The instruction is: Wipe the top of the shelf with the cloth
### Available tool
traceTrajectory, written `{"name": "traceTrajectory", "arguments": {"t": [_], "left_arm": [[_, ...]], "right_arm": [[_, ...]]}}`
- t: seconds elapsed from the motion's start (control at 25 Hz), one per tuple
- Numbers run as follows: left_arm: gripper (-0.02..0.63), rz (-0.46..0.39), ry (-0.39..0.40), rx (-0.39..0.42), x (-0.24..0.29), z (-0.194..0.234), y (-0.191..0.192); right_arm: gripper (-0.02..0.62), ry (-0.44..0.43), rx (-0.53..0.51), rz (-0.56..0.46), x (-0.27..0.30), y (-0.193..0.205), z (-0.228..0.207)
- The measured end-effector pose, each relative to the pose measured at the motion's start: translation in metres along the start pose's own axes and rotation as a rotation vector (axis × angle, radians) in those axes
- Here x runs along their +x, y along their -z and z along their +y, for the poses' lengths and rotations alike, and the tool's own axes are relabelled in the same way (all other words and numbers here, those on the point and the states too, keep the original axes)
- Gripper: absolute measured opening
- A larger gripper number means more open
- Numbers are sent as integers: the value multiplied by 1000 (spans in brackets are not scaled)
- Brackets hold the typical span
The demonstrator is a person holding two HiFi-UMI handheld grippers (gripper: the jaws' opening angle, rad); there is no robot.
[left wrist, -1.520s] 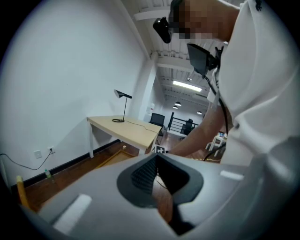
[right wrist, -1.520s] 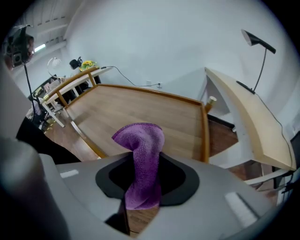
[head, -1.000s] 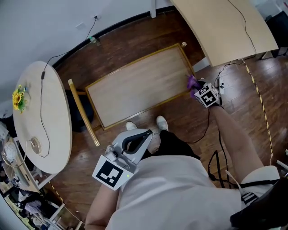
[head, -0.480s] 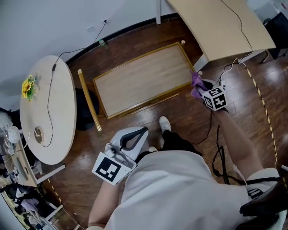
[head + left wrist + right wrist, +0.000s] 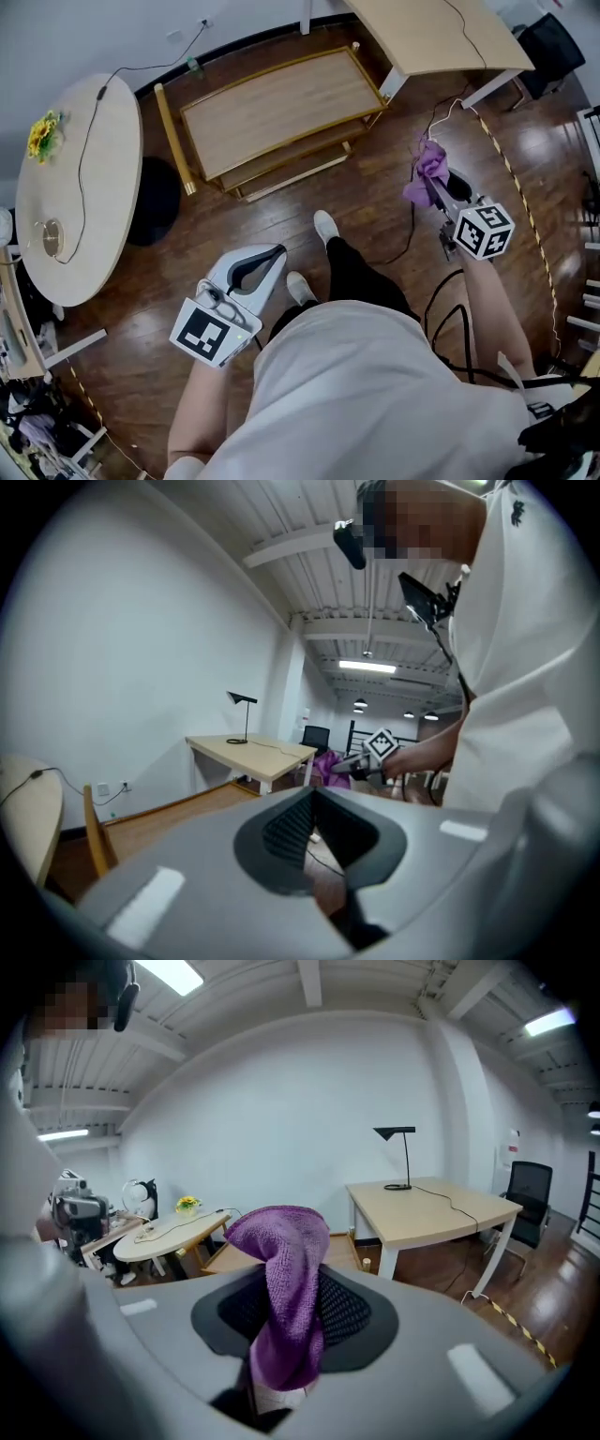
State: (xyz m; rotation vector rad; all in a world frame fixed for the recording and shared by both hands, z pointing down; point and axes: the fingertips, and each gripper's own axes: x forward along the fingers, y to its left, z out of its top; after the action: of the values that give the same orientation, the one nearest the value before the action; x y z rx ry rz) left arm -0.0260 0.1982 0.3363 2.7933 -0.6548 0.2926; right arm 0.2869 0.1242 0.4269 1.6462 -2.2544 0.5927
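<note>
The low wooden shelf [image 5: 281, 103] with a gold frame stands by the far wall, well away from both grippers. My right gripper [image 5: 433, 192] is held over the floor to the shelf's right and is shut on a purple cloth [image 5: 428, 173]. In the right gripper view the cloth [image 5: 286, 1269] bunches up and hangs between the jaws of that gripper [image 5: 286, 1283], with the shelf [image 5: 217, 1258] behind it. My left gripper [image 5: 277, 251] hovers near my feet, shut with nothing in it. In the left gripper view its tips [image 5: 312, 797] meet.
A round white table [image 5: 75, 169] with yellow flowers [image 5: 40, 136] stands at the left. A beige desk [image 5: 431, 37] is at the back right. A black cable [image 5: 411, 239] lies on the wood floor and a dark round stool [image 5: 155, 202] sits beside the shelf.
The person has stepped back from the shelf. My right gripper has left the shelf's right end with the cloth in it and now hangs over the floor. My left gripper stayed shut.
</note>
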Motion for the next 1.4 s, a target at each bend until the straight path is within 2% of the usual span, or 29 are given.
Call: {"name": "traceTrajectory", "arguments": {"t": [0.12,0.28,0.6,0.72,0.84,1.04,1.2,1.4], "left_arm": [[21,-12,-16,-21,-17,-20,9],[21,-31,-53,-10,-23,-50,8],[21,-66,-155,-10,-4,-139,7],[21,-94,-191,-25,14,-188,6],[21,-120,-190,-62,26,-243,7],[21,-82,-184,-27,32,-309,16],[21,-92,-188,-44,25,-321,12],[21,-108,-180,8,30,-332,1]], "right_arm": [[127,-2,6,-13,-52,3,19],[127,-56,-21,-49,-99,3,37],[129,-267,-110,-123,-175,10,52],[129,-343,-151,-155,-211,13,45],[129,-399,-178,-177,-247,20,43],[130,-430,-183,-203,-296,27,37],[130,-427,-179,-237,-321,20,37],[130,-430,-163,-269,-339,21,38]]}}
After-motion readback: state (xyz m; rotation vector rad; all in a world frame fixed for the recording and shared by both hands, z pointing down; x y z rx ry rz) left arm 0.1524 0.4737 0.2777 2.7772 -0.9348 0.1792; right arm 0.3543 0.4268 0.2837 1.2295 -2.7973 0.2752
